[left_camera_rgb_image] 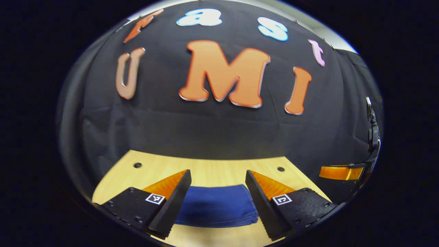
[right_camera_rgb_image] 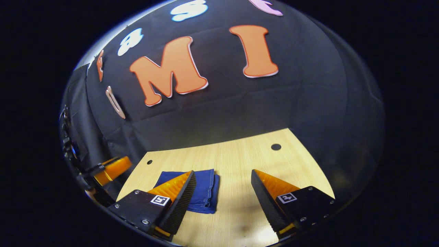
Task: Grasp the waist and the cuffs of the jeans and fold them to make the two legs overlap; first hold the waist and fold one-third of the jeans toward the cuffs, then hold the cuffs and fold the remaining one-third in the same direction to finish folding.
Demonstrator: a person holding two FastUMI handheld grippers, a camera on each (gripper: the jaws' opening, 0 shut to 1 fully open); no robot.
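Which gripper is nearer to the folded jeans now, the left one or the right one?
Left. The left gripper hangs open right over the folded jeans, fingers on either side. The right gripper is open beside them, over bare table.

My blue jeans [left_camera_rgb_image: 216, 209] [right_camera_rgb_image: 203, 190] lie folded into a flat, compact stack with layered edges on the light wooden table [left_camera_rgb_image: 205, 168] [right_camera_rgb_image: 240, 161].

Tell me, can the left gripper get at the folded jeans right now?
Probably yes: the left gripper is open, and the folded jeans lie on the table right between its fingers with nothing in the way.
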